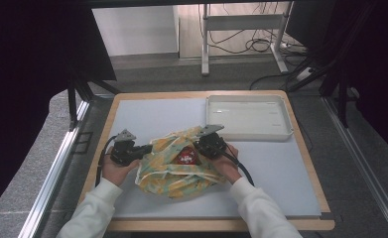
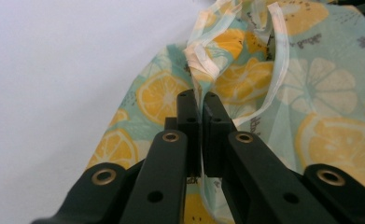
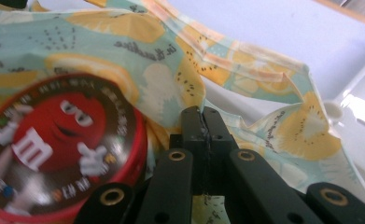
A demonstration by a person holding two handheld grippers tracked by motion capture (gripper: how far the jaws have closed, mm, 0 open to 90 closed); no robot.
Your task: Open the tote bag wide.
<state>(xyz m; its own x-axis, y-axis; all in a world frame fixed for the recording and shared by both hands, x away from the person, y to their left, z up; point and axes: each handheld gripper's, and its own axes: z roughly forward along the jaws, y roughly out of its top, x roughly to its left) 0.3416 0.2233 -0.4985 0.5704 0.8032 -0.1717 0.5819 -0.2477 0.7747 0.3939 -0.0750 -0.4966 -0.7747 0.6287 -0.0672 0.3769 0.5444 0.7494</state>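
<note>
A thin plastic bag [image 1: 181, 168] printed with lemon slices lies on the table mat, and a round red candy tin [image 1: 186, 157] rests in its mouth. My left gripper [image 1: 144, 149] is at the bag's left edge, shut on the bag's rim [image 2: 196, 100]. My right gripper [image 1: 200, 145] is at the bag's upper right, shut on the bag film [image 3: 203, 114] just beside the red tin [image 3: 63, 144]. A hand holds each gripper low over the table.
A white rectangular tray [image 1: 248, 118] stands at the back right of the pale mat [image 1: 281, 173]. The wooden table edge [image 1: 310, 163] runs down the right side. Beyond the table lie a grey floor, metal legs and cables.
</note>
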